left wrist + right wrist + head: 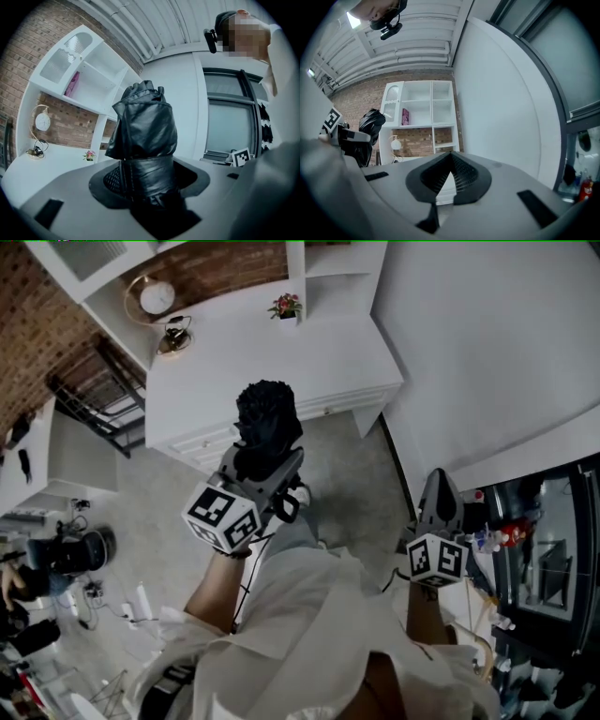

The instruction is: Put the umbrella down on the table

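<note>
A folded black umbrella point(267, 423) stands up out of my left gripper point(267, 470), which is shut on its strapped lower part. In the left gripper view the umbrella point(143, 131) fills the middle, wedged between the pads of the left gripper point(145, 183). The white table point(281, 362) lies just ahead of it, across a strip of grey floor. My right gripper point(439, 493) is held lower right, apart from the umbrella. Its own view shows the right gripper point(451, 164) with tips together and nothing between them, and the umbrella point(370, 124) off to the left.
On the table's far side stand a round clock in a hoop point(156, 298), a small lamp point(174, 337) and a potted plant point(286, 307). A white shelf unit point(419, 110) rises behind. Bottles point(497, 538) sit on a ledge at right; camera gear point(66, 554) lies on the floor at left.
</note>
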